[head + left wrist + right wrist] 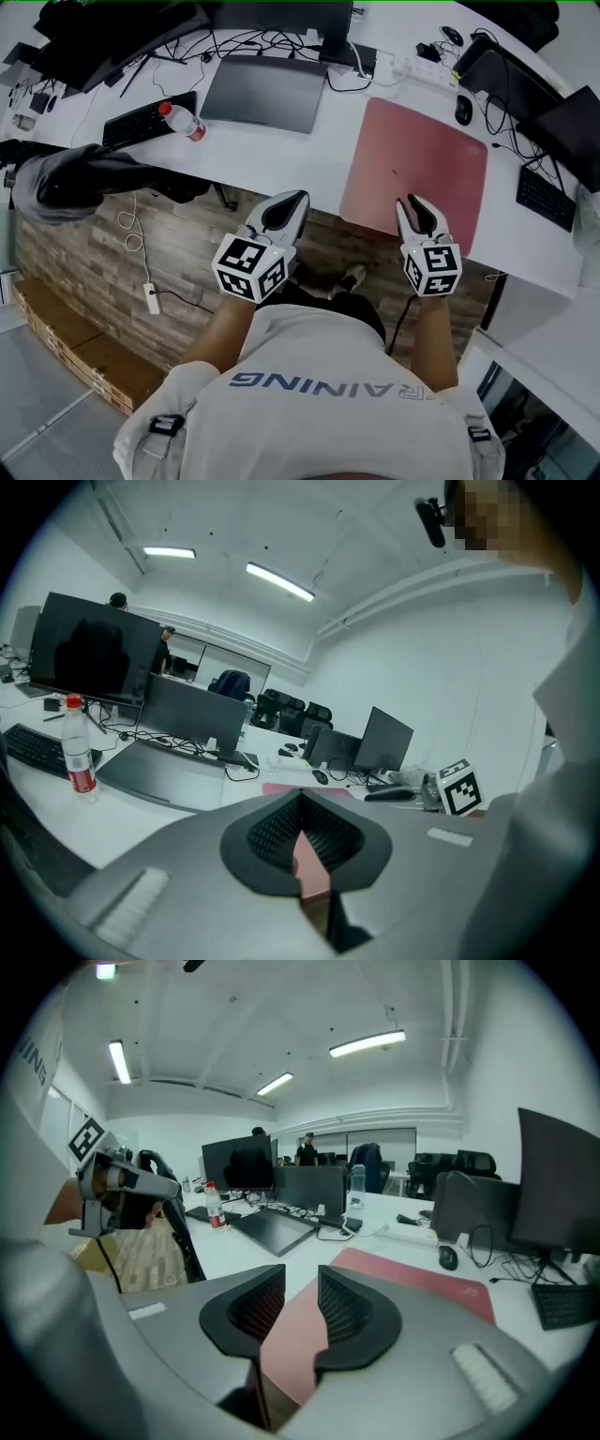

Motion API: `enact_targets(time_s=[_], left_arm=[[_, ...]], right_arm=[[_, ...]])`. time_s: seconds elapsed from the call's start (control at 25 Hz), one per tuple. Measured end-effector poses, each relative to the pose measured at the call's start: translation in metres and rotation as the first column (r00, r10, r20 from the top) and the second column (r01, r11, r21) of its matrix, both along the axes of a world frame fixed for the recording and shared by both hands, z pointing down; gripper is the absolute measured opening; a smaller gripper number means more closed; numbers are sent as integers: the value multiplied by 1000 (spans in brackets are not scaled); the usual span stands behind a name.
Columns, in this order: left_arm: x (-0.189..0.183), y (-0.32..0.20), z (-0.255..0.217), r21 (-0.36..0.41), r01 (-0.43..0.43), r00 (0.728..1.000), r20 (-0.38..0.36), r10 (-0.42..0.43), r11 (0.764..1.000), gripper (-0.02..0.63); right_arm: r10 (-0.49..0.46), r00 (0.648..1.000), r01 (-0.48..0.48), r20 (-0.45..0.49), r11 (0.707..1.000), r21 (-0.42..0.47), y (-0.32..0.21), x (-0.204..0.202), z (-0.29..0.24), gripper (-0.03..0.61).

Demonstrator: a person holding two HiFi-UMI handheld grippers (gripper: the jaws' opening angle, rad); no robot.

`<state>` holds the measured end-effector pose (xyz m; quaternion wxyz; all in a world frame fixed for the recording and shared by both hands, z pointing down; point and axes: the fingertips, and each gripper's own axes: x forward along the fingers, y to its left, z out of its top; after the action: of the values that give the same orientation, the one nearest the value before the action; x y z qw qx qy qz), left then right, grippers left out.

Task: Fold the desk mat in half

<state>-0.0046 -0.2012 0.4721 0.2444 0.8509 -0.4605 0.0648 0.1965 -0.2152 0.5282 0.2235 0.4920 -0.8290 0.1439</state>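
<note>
One white worktop (272, 155) carries the pink desk mat (422, 155), flat and unfolded, right of centre. It looks thin, floppy, light and grippy, so pinch the near corners. Right gripper (412, 202) fingers released, apart at the near edge. Left gripper (295, 199) fingers clenched, empty, beside the mat.

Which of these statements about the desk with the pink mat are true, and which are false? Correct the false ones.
1. The pink rectangular desk mat lies flat and unfolded on the white desk. True.
2. The right gripper has its jaws shut. False: they stand apart.
3. The closed grey laptop rests on the mat. False: it lies on bare desk to the mat's left.
4. The clear plastic bottle with a red cap is beside the black keyboard. True.
</note>
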Motion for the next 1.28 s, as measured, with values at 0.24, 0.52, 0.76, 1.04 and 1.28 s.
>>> enact_targets(time_s=[0.24, 0.52, 0.76, 1.04, 1.28], left_arm=[[-26, 3, 19, -29, -20, 1000, 0, 20, 999, 2], [-50, 7, 40, -73, -15, 1000, 2, 16, 997, 2], [-62, 12, 54, -122, -5, 1000, -8, 4, 993, 2], [-63, 19, 66, -156, -7, 1000, -19, 4, 988, 2], [-60, 26, 66, -157, -21, 1000, -11, 19, 987, 2]], right_arm=[[-132, 986, 109, -105, 973, -202, 10, -65, 75, 179], [-298, 905, 180, -305, 915, -362, 34, -103, 160, 192], [-361, 850, 192, -383, 891, -412, 43, -109, 193, 190], [-371, 776, 186, -510, 907, -378, 44, -105, 207, 159], [-369, 708, 217, -602, 925, -312, 46, -107, 211, 148]])
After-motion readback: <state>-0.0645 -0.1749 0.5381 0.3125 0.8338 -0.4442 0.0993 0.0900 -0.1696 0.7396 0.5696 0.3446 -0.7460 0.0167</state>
